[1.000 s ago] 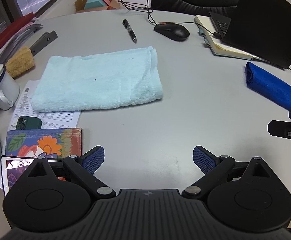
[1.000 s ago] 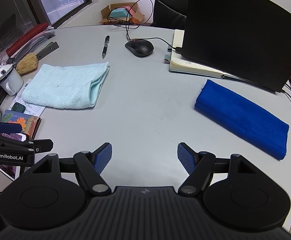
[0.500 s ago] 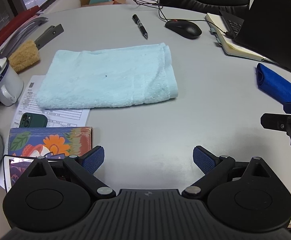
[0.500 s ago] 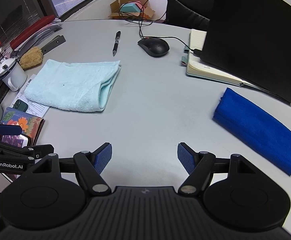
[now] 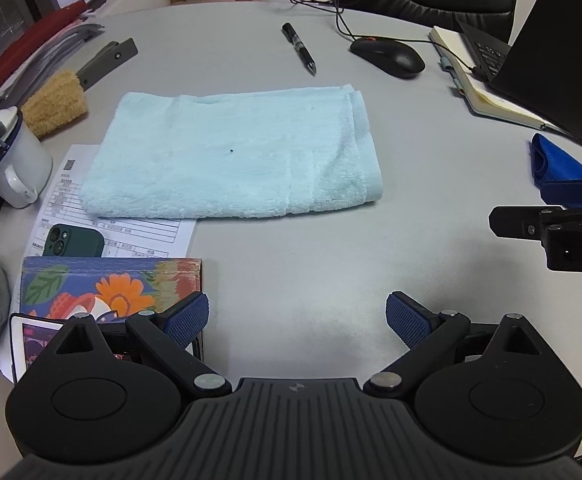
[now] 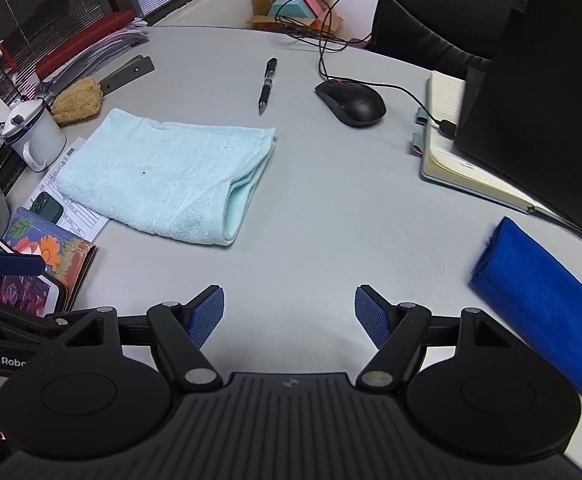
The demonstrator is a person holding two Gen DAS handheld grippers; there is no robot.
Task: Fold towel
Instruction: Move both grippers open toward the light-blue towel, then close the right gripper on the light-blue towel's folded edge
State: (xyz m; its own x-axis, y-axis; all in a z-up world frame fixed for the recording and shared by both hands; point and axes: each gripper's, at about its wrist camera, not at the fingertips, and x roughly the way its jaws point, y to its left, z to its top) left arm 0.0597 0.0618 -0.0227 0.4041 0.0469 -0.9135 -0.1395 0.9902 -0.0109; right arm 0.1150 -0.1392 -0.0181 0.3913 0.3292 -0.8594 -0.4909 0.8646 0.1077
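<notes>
A light blue towel (image 5: 231,156) lies folded flat on the grey table, its left end over a printed sheet; it also shows in the right wrist view (image 6: 163,176) with its layered end facing right. My left gripper (image 5: 297,320) is open and empty, above bare table a short way in front of the towel. My right gripper (image 6: 289,312) is open and empty, above the table to the right of the towel. A folded dark blue towel (image 6: 543,300) lies at the right, also visible in the left wrist view (image 5: 555,168).
A pen (image 5: 299,49), mouse (image 5: 389,58), notebook (image 6: 463,152) and laptop (image 6: 539,92) lie behind and to the right. A mug (image 5: 7,160), brush (image 5: 57,102), phone (image 5: 75,240), printed sheet (image 5: 63,200) and floral book (image 5: 107,284) crowd the left edge.
Both grippers have moved forward toward the light blue towel, which now looks larger and closer. Both stay open and empty.
</notes>
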